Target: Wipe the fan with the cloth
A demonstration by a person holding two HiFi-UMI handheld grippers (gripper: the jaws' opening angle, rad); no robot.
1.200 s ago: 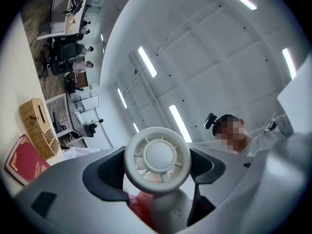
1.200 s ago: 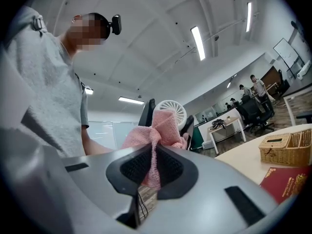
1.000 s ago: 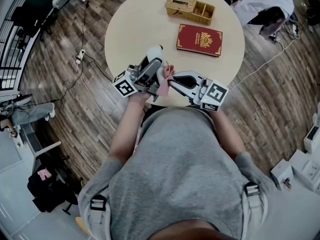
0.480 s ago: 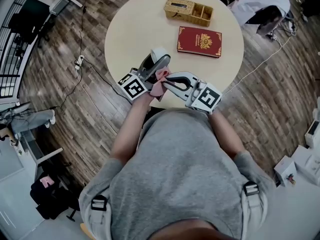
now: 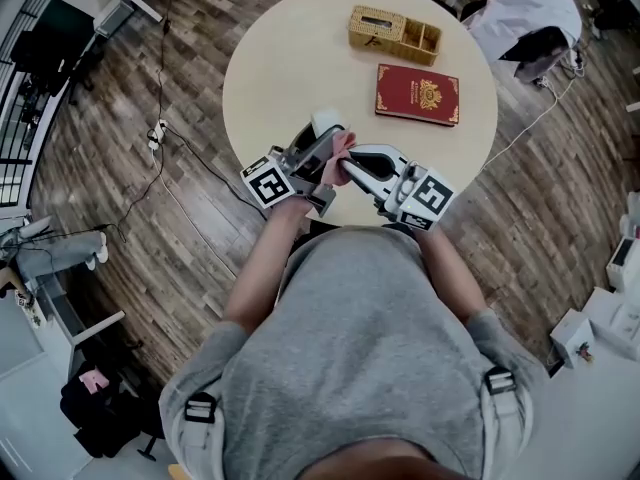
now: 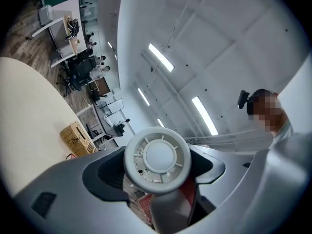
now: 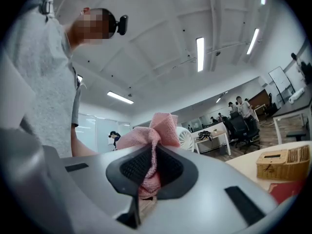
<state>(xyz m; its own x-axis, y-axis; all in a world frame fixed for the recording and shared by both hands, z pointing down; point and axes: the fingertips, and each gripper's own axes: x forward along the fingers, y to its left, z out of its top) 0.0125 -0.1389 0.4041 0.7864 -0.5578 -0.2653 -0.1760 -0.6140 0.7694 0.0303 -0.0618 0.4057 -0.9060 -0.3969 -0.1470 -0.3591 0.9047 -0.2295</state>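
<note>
A small white hand-held fan (image 5: 326, 122) is held over the near edge of the round table (image 5: 290, 58), with my left gripper (image 5: 318, 150) shut on its handle. In the left gripper view the fan's round head (image 6: 157, 159) faces the camera just above the jaws of the left gripper (image 6: 161, 182). My right gripper (image 5: 345, 164) is shut on a pink cloth (image 5: 339, 149), which presses against the fan's side. In the right gripper view the cloth (image 7: 155, 129) bunches out of the right gripper (image 7: 150, 172), and the fan's grille (image 7: 185, 138) shows just behind it.
A wicker box (image 5: 394, 32) and a red book (image 5: 418, 94) lie on the far half of the table. A cable (image 5: 180, 140) runs over the wooden floor at the left. A chair with a white garment (image 5: 525, 16) stands at the back right.
The two grippers have drawn closer together. The fan has tipped more upright, and the cloth has shifted up along the fan toward its head.
</note>
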